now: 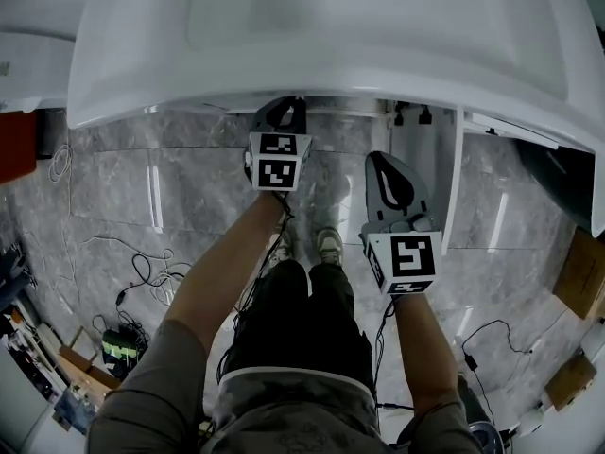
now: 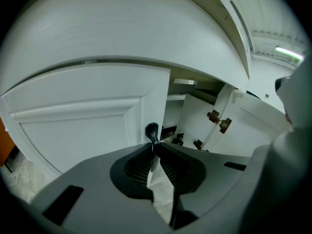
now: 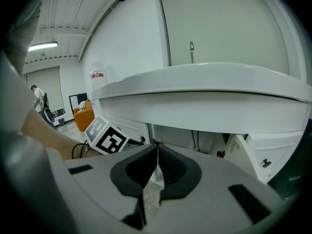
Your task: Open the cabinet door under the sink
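Note:
The white sink (image 1: 321, 36) overhangs the cabinet below it. In the left gripper view the left cabinet door (image 2: 83, 121) is closed and carries a dark knob (image 2: 152, 129) at its right edge. My left gripper (image 2: 155, 149) is shut on that knob, whose stem runs down between the pads. In the head view the left gripper (image 1: 281, 113) reaches under the sink's front edge, its tips hidden. The right cabinet door (image 1: 455, 178) stands open, with hinges (image 2: 219, 122) showing on it. My right gripper (image 1: 388, 176) hangs in front of the open bay, shut with nothing in it (image 3: 156, 149).
The person's feet (image 1: 307, 244) stand on a grey marble floor. Cables (image 1: 142, 272) trail over the floor at the left. Cardboard boxes (image 1: 579, 274) sit at the right. Pipes show inside the open cabinet bay (image 3: 195, 140).

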{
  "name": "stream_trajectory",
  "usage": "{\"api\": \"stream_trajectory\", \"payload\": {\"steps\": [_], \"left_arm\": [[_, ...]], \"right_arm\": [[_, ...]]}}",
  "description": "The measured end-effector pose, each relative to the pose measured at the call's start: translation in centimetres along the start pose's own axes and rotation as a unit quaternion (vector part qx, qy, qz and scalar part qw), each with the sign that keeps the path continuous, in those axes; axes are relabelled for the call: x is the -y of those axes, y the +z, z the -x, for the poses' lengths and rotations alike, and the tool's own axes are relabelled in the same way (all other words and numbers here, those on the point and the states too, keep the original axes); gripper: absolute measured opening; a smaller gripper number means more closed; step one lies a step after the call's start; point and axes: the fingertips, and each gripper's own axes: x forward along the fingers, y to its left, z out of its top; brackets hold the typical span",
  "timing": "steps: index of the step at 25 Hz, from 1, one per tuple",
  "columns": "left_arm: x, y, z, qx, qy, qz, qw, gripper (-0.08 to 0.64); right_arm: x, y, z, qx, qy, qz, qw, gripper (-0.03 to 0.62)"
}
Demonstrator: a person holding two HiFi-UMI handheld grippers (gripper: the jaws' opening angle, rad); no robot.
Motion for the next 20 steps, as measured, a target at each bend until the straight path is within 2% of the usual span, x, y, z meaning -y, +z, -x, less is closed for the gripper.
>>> {"api": "stream_trajectory", "payload": {"steps": [5,8,10,16,20], "left_arm": [[0.0,-1.0,1.4,0.007,-0.01,-0.039,0.9992,0.052],[1.6,-1.9,2.2,0.019,-0.049,-0.04,0.9978,0.052],[2.0,-2.8,3.6,0.025,-0.066,-0.057,0.9958,0.052],[2.0,-6.4,8.3,0.04,-0.074,-0.086,0.9927,0.052],[1.9,-8.8,10.9,0.059,-0.106,-0.114,0.986,0.051]], "right_arm": [[-0.4,-1.3,0.3,-0.007,0.002,-0.024,1.0,0.031],[-0.8,-2.9,0.9,-0.028,0.001,-0.029,0.999,0.031],[-2.2,-4.0,0.9,-0.041,0.011,-0.036,0.998,0.031],[-6.4,-6.0,1.2,-0.064,0.04,-0.047,0.996,0.031],[-9.7,-7.9,1.3,-0.088,0.073,-0.045,0.992,0.031]]}}
